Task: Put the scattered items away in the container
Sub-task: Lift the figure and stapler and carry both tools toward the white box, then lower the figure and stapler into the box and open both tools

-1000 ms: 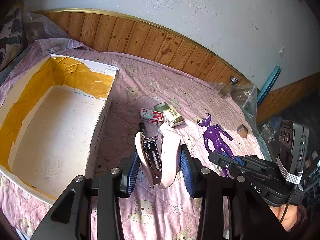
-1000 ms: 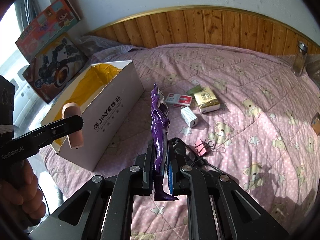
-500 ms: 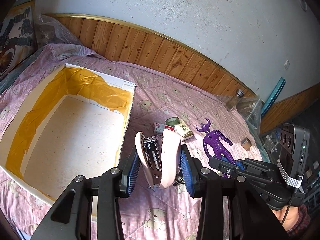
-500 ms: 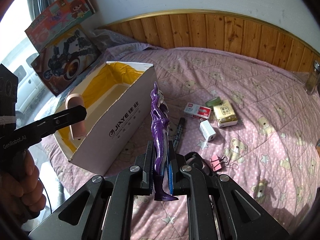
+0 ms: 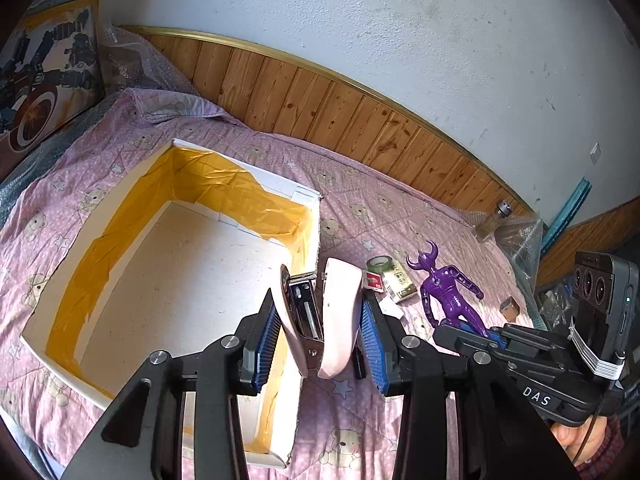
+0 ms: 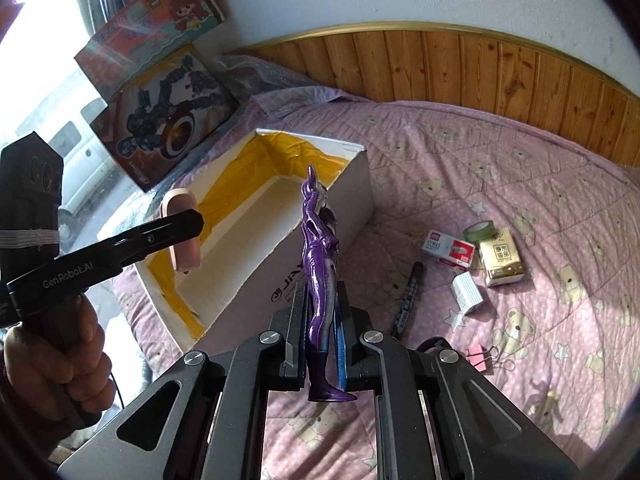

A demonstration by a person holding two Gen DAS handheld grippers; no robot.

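Stapler (image 5: 320, 316) clenched in left gripper (image 5: 320, 344) now hangs over box (image 5: 120, 216) rim, moved in from outside; right gripper (image 6: 318, 344) grips figure (image 6: 320, 272) beside box. Drops next.

The left gripper (image 5: 320, 334) carried the pink stapler (image 5: 338, 316) leftward from above the bed's quilt (image 5: 360, 208) until it hung over the right wall of the white box (image 5: 132, 184), whose yellow-taped inside filled more of the left wrist view. The right gripper (image 6: 318, 330) brought the purple figure (image 6: 320, 264) closer to the box, leaving the scattered stationery farther to its right.
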